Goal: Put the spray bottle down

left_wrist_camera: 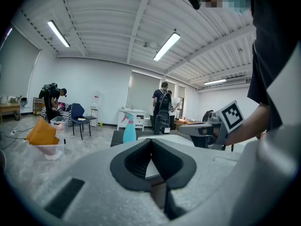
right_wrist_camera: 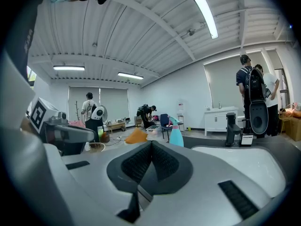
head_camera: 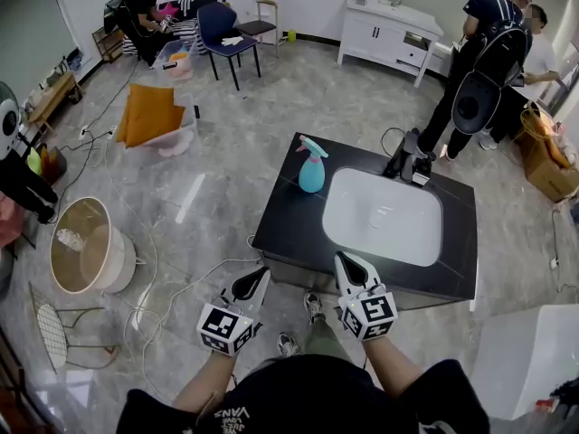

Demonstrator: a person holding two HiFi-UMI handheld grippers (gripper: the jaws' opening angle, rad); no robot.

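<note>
Both tools clenched, nothing between the jaws. The left tool (head_camera: 257,280) and right tool (head_camera: 347,261) were held side by side at the near edge of the desk (head_camera: 282,220), the right one's tip just over that edge. The spray bottle (head_camera: 311,165) stood upright on the desk, well ahead of both tools, slightly closer to the left tool's line, just left of the white basin (head_camera: 383,215). No tool touched it.

Head view: jaw gaps too small to read, forearms cut off by the bottom edge. The dark device (head_camera: 409,165) at the desk's far edge, ahead of the right tool, was hard to make out.

Left gripper view: the bottle's base was hidden behind the tool's own body, and the right tool's marker cube (left_wrist_camera: 231,116) showed at right. Right gripper view: only the bottle's upper part showed, and the left tool sat at left, partly cut off.
</note>
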